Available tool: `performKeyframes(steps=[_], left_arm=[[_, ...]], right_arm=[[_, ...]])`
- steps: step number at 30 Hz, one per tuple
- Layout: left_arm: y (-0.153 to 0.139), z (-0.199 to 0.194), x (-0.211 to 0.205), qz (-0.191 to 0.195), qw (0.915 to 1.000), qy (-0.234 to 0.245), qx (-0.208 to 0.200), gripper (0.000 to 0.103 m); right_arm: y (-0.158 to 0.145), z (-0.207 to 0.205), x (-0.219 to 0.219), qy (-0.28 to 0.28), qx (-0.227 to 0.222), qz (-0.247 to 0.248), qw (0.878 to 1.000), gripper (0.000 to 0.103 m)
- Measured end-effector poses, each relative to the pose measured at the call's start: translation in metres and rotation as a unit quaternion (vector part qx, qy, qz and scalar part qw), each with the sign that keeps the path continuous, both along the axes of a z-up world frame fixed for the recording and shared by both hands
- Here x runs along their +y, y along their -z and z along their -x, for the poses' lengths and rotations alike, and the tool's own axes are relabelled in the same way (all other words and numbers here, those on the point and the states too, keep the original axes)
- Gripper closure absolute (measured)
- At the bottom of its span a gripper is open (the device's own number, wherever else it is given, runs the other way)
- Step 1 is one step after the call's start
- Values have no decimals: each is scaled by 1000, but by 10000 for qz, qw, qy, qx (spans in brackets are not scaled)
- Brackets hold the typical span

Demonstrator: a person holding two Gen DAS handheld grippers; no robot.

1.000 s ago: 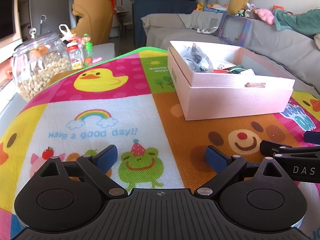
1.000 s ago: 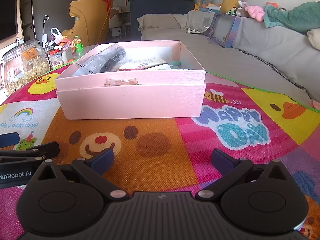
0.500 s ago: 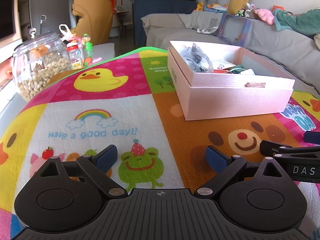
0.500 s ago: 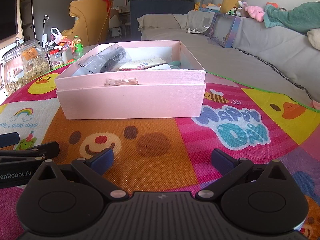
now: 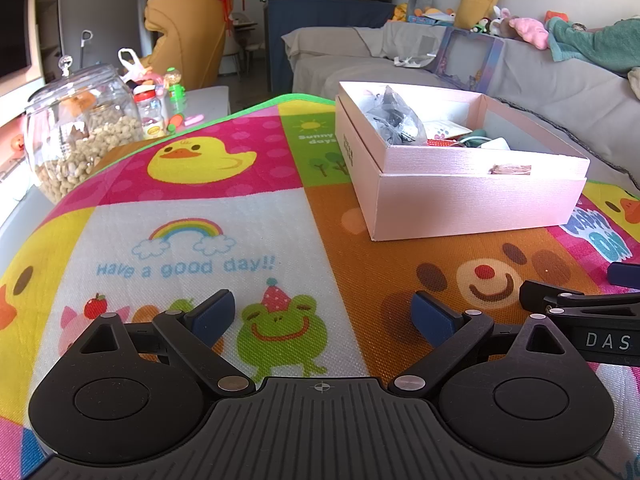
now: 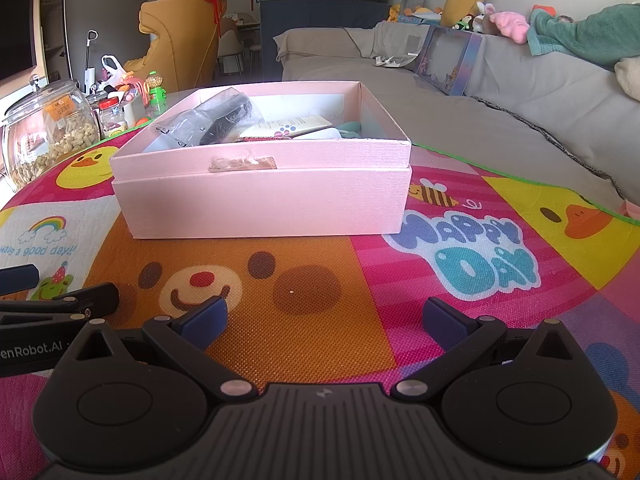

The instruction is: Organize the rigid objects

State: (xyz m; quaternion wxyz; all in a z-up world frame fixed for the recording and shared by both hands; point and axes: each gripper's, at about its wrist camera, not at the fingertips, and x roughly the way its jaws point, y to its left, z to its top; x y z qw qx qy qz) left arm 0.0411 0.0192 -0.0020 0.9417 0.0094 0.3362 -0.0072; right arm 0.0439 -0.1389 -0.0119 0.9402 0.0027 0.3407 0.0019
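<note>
Both grippers, left (image 5: 322, 316) and right (image 6: 324, 320), sat wide open and empty, low on the mat (image 5: 192, 216). The pink box (image 6: 264, 200) stood just beyond, holding a bagged dark item (image 6: 216, 120) and cards. It looked light, stiff cardboard, best gripped by a wall. A peanut jar (image 5: 80, 128) stood far left, well clear.

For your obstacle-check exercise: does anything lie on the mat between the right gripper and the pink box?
Nothing visible does. The right gripper is open and empty, and only bare mat lies between it and the pink box. The left gripper sits off to the side, out of that path.
</note>
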Motion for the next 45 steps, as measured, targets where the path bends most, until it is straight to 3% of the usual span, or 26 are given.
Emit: performKeyframes(steps=[45], left_arm=[[1,-2,0,-5,10000,0,15,3]], right_arm=[[0,0,0,1,-2,5,10000,0]])
